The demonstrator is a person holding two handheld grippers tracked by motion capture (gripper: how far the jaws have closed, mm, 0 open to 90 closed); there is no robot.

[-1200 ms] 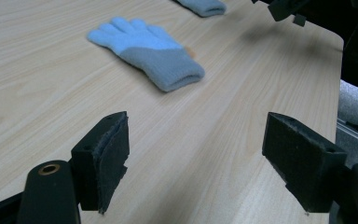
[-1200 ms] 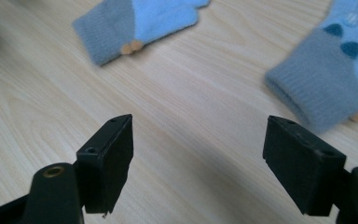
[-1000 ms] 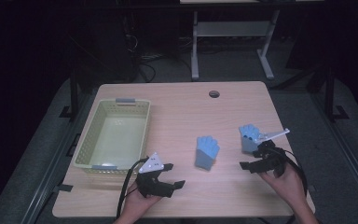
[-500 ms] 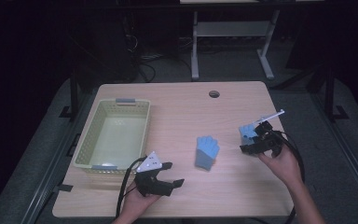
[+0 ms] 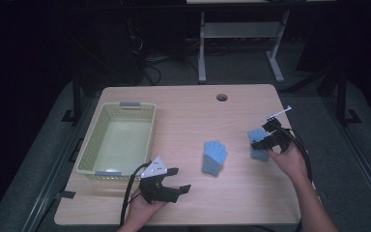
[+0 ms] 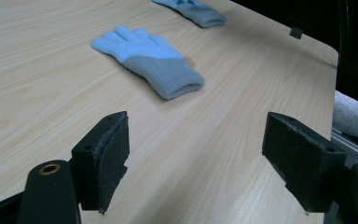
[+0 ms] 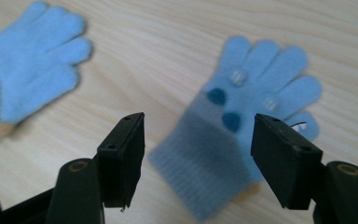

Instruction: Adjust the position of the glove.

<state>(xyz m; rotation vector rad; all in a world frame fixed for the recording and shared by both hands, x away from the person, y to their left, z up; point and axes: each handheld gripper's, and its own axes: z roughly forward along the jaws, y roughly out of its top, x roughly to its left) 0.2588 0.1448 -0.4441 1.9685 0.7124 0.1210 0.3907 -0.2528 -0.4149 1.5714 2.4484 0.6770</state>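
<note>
Two light blue knit gloves with grey cuffs lie flat on the wooden table. One glove [image 5: 214, 157] [image 6: 151, 60] [image 7: 28, 70] is near the middle. The other glove [image 5: 257, 153] [image 7: 242, 126] [image 6: 196, 9], with dark blue dots on its palm, lies to the right. My right gripper [image 5: 261, 137] [image 7: 200, 154] hovers open just above the dotted glove, its jaws on either side of the cuff and apart from it. My left gripper [image 5: 179, 180] [image 6: 198, 154] rests open near the front edge, pointing at the middle glove, with nothing between its jaws.
A pale green plastic basket [image 5: 92, 145] stands at the table's left, with nothing inside. A round cable hole [image 5: 221, 97] sits near the far edge. The table's right corner [image 6: 326, 46] lies beyond the gloves. Dark floor and a desk frame lie behind.
My right gripper has moved away from the front edge and leftward, ending over the dotted glove. The left gripper and both gloves have stayed put.
</note>
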